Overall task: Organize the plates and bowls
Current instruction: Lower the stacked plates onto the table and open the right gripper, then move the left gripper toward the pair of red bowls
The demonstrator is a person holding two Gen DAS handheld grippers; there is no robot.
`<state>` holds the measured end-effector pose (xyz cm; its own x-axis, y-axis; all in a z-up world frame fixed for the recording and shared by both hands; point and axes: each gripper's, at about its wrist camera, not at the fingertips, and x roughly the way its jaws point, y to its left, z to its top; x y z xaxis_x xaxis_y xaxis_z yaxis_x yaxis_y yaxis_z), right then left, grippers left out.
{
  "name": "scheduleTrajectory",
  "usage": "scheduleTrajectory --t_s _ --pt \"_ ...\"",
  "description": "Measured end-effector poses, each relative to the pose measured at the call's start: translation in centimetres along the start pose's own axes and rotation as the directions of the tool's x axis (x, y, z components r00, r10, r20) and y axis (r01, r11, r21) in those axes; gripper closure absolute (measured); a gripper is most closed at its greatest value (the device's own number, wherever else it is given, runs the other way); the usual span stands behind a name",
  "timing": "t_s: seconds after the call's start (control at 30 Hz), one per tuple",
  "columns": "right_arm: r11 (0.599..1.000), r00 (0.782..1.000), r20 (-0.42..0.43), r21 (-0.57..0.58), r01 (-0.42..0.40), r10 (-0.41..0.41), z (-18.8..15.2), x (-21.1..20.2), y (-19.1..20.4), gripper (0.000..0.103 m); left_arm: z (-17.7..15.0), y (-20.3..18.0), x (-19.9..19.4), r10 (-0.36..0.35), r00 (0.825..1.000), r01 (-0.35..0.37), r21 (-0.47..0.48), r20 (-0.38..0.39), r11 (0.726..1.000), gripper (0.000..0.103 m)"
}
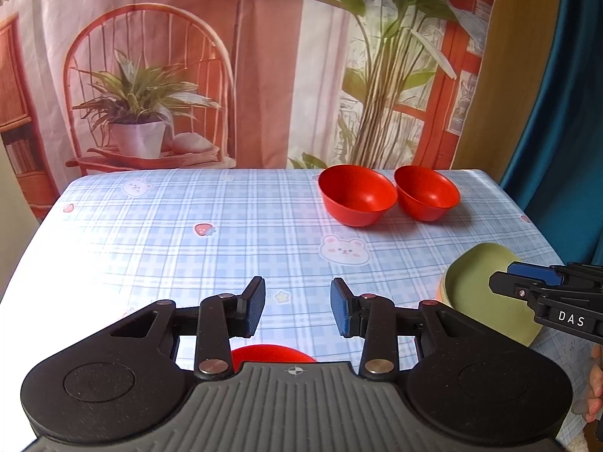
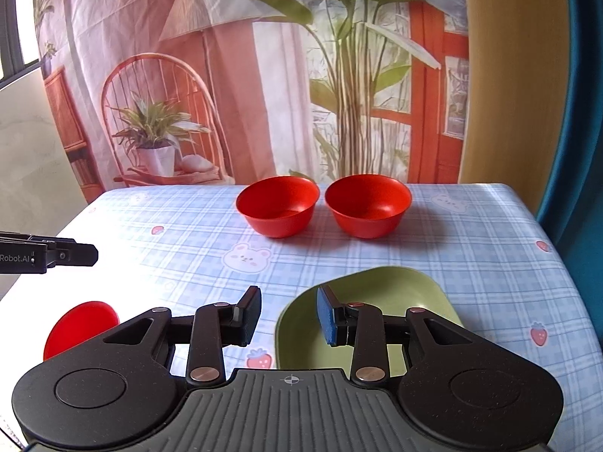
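- The counter (image 2: 471, 233) with the pale blue checked cloth, bear and strawberry prints on it, carries everything, so it looks like the staging spot for the sorting.
- A light green rounded-square plastic plate (image 2: 407, 290) is seen near the front right, apparently lying flat on the cloth, probably waiting to be stacked or moved.
- Two glossy red round plastic bowls (image 2: 279, 205) are parked side by side toward the back, rims almost touching but not nested yet, so the stacking is likely not done.
- A flat red round plate or bowl (image 2: 81, 324) is spotted at the front left, mostly hidden; which one it is can't be told.
- The left gripper (image 1: 297, 307) is held above bare cloth, jaws partly apart, nothing gripped.
- The right gripper (image 2: 288, 316) is held over the green plate's left rim, jaws partly apart; one pad overlaps the plate in view, but contact can't be confirmed and nothing is pinched.
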<state>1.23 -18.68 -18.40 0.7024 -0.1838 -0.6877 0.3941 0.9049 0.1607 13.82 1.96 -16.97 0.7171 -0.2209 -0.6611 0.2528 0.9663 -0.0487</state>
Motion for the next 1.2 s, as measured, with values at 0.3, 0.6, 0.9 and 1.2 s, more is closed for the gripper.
scheduleTrajectory --t_s 0.3,0.6,0.9,1.2 --pt "0.999 0.999 -0.025 -0.021 -0.044 0.043 -0.6 1.1 2.9 0.072 -1.4 3.0 -1.1 0.041 0.999 -0.041 -0.042 -0.008 0.998 0.063" --pt "0.996 0.995 -0.049 -0.033 -0.084 0.083 -1.2 1.5 4.6 0.072 -3.2 4.5 -1.8 0.068 0.997 -0.07 -0.074 -0.027 0.995 0.063" --pt "0.991 0.99 -0.087 -0.067 -0.115 0.109 -1.6 2.7 6.5 0.072 -4.7 5.8 -1.3 0.064 0.996 -0.07 -0.1 -0.059 0.992 0.063" --pt "0.99 0.992 -0.069 -0.09 -0.111 0.105 -0.3 2.7 6.2 0.072 -2.9 5.1 -0.5 0.057 0.998 -0.06 -0.09 -0.035 0.994 0.063"
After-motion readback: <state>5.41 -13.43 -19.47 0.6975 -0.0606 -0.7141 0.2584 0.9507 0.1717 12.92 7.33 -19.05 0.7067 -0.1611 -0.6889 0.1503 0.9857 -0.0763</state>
